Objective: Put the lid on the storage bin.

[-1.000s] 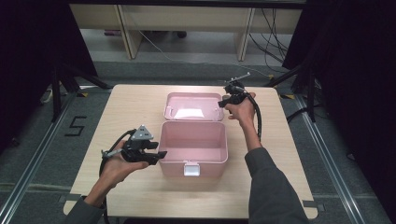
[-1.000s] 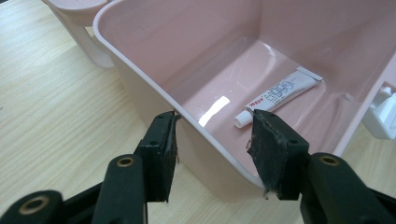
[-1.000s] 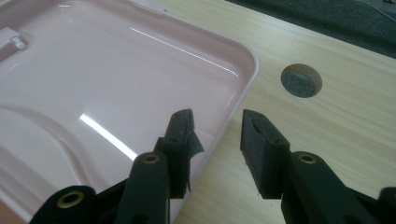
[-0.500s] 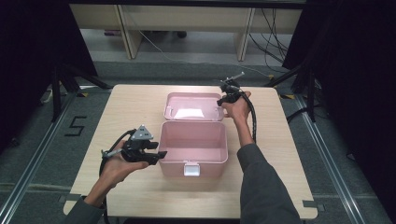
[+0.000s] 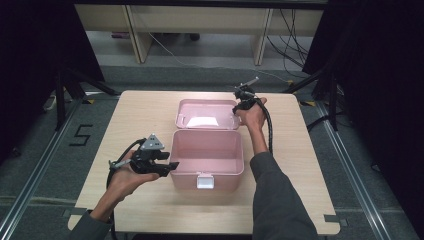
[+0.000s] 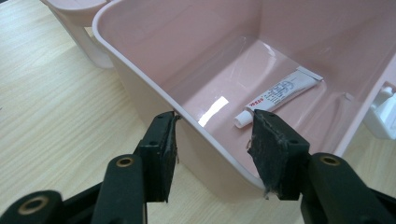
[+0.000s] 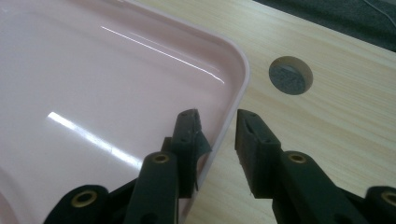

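An open pink box (image 5: pixel 239 152) stands mid-table, its lid (image 5: pixel 186 108) swung back behind it. Inside the box (image 6: pixel 187 32) lies a white tube (image 6: pixel 280 95) with red and dark print. My left gripper (image 5: pixel 172 166) is at the box's left wall. In the left gripper view it (image 6: pixel 212 135) stands open astride the rim, one jaw outside and one inside. My right gripper (image 5: pixel 240 100) is at the lid's far right corner. Its (image 7: pixel 218 126) narrowly parted jaws straddle the rim of the lid (image 7: pixel 93 84) without clamping it.
A white latch (image 5: pixel 204 181) sits on the box's front wall. The wooden table (image 5: pixel 310 165) has a round grey cable plug (image 7: pixel 290 74) just beyond the lid's corner. Bare table lies to the left, right and front of the box.
My right gripper has shifted slightly farther and leftward along the lid's right edge to its far corner. The left gripper, box and lid have not moved.
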A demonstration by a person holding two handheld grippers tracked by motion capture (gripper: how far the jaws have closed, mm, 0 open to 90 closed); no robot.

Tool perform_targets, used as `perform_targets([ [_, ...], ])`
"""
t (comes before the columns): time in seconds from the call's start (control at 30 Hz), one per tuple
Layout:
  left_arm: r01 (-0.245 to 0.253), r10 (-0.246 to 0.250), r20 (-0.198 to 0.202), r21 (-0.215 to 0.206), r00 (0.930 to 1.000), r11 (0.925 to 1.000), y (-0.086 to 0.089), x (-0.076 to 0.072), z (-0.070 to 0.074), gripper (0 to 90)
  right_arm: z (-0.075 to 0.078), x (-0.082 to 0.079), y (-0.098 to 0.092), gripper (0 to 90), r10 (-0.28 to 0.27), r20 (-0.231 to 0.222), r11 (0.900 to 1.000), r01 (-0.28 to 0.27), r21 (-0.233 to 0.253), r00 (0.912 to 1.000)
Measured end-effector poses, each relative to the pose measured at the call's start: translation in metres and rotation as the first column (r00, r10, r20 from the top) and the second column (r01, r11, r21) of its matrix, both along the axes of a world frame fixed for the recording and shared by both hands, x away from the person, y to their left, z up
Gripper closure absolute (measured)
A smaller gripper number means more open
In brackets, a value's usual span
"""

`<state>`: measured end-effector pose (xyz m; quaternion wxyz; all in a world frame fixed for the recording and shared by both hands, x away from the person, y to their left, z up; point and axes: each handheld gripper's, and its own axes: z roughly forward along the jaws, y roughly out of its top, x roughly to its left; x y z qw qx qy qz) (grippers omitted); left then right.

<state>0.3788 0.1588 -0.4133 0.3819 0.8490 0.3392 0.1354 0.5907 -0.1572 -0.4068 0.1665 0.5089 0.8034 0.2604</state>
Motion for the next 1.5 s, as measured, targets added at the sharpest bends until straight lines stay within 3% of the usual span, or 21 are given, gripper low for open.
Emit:
perform_targets([
  [0.3,0.007,-0.007,0.001,0.012,1.0000,0.9999,0.000,0.004,0.001,48.4,-0.002,0.001,0.000,71.4,-0.006,0.000,1.000,0.006,0.007,1.0000],
  [0.5,-0.022,0.022,-0.001,-0.014,0.9998,0.9997,0.001,0.016,0.004,42.9,0.000,-0.001,0.002,71.4,-0.025,-0.017,1.000,0.025,0.008,0.9995],
  [0.53,-0.043,0.043,-0.009,-0.039,0.9991,0.9983,0.003,0.023,0.006,41.9,-0.001,0.000,0.001,71.5,-0.018,-0.005,1.000,0.018,0.000,0.9998],
  [0.6,-0.051,0.051,-0.006,-0.041,0.9987,0.9978,0.004,0.028,0.006,41.6,0.000,0.000,-0.001,71.4,-0.019,-0.003,1.000,0.019,0.010,0.9998],
  [0.67,-0.076,0.076,-0.018,-0.052,0.9970,0.9957,0.006,0.042,0.006,41.5,0.000,0.002,-0.002,71.5,-0.010,0.006,1.000,0.010,-0.004,0.9999],
  [0.7,-0.072,0.071,-0.025,-0.046,0.9971,0.9963,0.006,0.045,0.006,41.2,0.000,0.001,-0.002,71.4,-0.015,-0.004,1.000,0.016,0.019,0.9999],
  [0.8,-0.083,0.082,-0.032,-0.025,0.9961,0.9963,0.005,0.053,0.005,40.9,0.000,0.001,-0.002,71.3,-0.025,-0.006,1.000,0.025,0.012,0.9997],
  [0.83,-0.089,0.089,-0.045,-0.011,0.9950,0.9959,0.003,0.060,0.004,40.7,0.000,0.001,-0.003,71.3,-0.015,-0.004,0.999,0.015,0.037,0.9999],
  [0.97,-0.099,0.100,-0.064,0.008,0.9930,0.9950,-0.001,0.073,0.005,41.2,0.000,0.001,-0.003,71.3,-0.012,-0.005,1.000,0.012,0.019,0.9999],
  [1.0,-0.105,0.104,-0.072,-0.002,0.9919,0.9945,-0.004,0.077,0.005,42.0,0.000,0.002,-0.003,71.3,-0.015,-0.004,1.000,0.015,0.025,0.9999],
  [1.07,-0.099,0.100,-0.073,0.018,0.9923,0.9950,-0.007,0.084,0.004,44.4,0.000,0.002,-0.004,71.2,-0.005,-0.002,1.000,0.005,0.016,1.0000],
  [1.1,-0.099,0.100,-0.073,0.018,0.9923,0.9950,-0.007,0.084,0.004,46.1,0.001,0.000,-0.002,71.1,-0.026,-0.018,0.999,0.026,0.023,0.9995],
  [1.2,-0.094,0.093,-0.075,0.001,0.9928,0.9956,-0.010,0.090,0.002,52.0,-0.001,0.002,-0.002,70.8,-0.024,-0.013,1.000,0.024,0.018,0.9996],
  [1.27,-0.085,0.085,-0.053,-0.005,0.9950,0.9963,-0.013,0.090,-0.001,66.0,-0.002,0.003,-0.001,70.8,-0.023,-0.015,1.000,0.023,0.009,0.9996],
  [1.5,-0.098,0.098,-0.016,0.026,0.9951,0.9949,-0.016,0.088,-0.002,69.0,-0.004,0.004,0.003,71.4,-0.043,-0.015,0.999,0.043,0.005,0.9990],
])
